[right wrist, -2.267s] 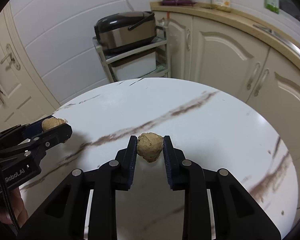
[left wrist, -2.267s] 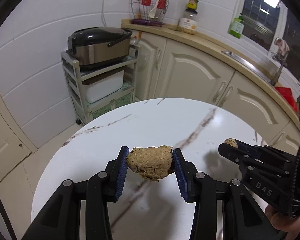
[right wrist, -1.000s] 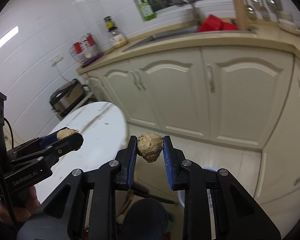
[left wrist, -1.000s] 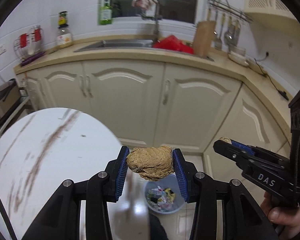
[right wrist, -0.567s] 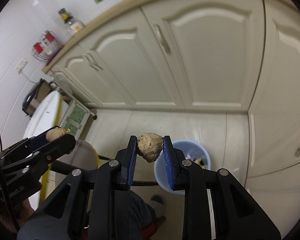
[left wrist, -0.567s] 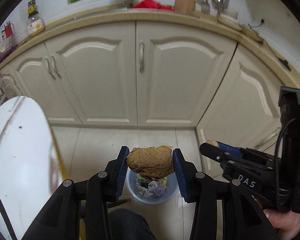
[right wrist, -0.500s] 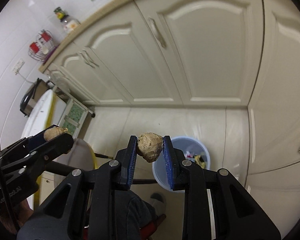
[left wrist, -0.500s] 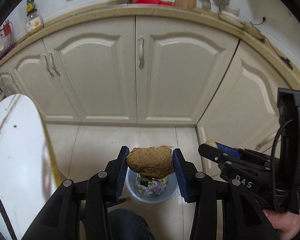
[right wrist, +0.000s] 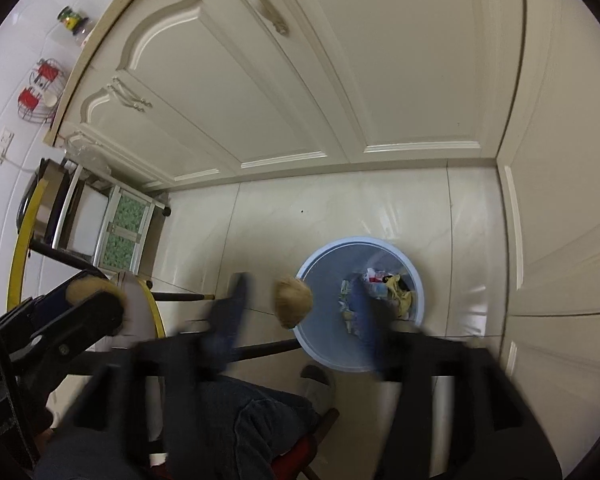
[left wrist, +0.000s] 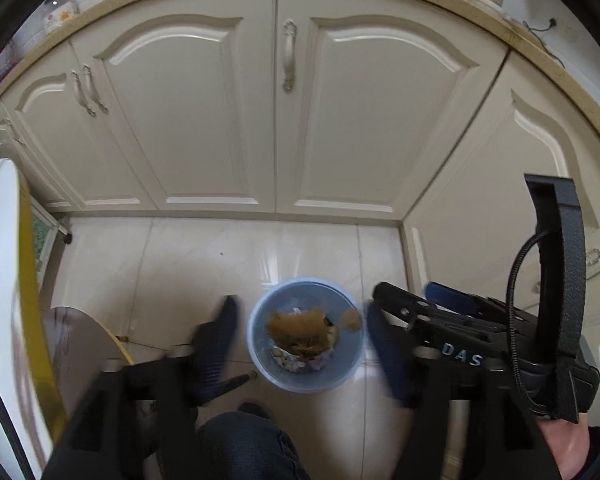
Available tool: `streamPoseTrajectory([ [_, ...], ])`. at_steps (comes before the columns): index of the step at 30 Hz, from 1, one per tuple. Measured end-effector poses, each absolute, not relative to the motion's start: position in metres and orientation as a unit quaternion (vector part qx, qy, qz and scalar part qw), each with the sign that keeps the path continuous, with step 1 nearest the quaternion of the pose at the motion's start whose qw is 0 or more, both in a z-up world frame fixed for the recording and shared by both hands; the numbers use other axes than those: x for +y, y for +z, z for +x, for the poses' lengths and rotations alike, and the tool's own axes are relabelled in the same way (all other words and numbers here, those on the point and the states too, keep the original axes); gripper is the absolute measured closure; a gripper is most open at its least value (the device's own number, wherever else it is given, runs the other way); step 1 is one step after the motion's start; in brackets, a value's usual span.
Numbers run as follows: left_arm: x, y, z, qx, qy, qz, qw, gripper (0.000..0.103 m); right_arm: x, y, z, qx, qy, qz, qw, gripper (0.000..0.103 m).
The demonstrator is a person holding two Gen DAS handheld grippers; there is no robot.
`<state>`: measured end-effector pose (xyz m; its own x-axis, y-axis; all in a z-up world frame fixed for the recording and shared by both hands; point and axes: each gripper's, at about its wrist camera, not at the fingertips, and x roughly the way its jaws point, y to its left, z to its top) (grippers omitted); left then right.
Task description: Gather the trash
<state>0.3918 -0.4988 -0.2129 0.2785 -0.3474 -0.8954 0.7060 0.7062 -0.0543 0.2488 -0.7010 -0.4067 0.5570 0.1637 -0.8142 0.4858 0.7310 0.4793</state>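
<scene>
A blue trash bin (left wrist: pixel 312 384) with scraps inside stands on the tiled floor below both grippers. My left gripper (left wrist: pixel 300 340) hangs over it, its jaws opening and blurred. The large brown lump (left wrist: pixel 300 330) is loose between them, clear of both pads, over the bin's mouth. My right gripper (right wrist: pixel 296 316) is opening too. Its small brown lump (right wrist: pixel 293 300) floats free between the pads, at the bin's (right wrist: pixel 380 242) left rim. In the left wrist view the right gripper (left wrist: pixel 408 294) reaches in from the right, with the small lump (left wrist: pixel 350 318) just off its tip.
Cream cabinet doors (left wrist: pixel 228 120) wall in the floor behind and to the right of the bin. The white table with a yellow edge (left wrist: pixel 4 280) rises at the left. A person's knee in dark trousers (left wrist: pixel 240 440) is just below the bin. A metal shelf cart (right wrist: pixel 120 232) stands at the left.
Both grippers have sunk closer to the bin and tipped further down. Both pairs of jaws have spread, and each brown lump has left its pads.
</scene>
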Motion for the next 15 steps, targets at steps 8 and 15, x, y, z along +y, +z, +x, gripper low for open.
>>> streamPoseTrajectory([
  [8, -0.499, -0.209, 0.388, 0.489, -0.323, 0.179, 0.79, 0.018, -0.715, -0.404, 0.237, 0.446, -0.131, 0.382, 0.799, 0.0],
  [15, -0.494, -0.186, 0.366, 0.458, -0.297, 0.205, 0.812, 0.018, -0.718, -0.383, 0.217, 0.434, -0.174, 0.389, 0.794, 0.0],
])
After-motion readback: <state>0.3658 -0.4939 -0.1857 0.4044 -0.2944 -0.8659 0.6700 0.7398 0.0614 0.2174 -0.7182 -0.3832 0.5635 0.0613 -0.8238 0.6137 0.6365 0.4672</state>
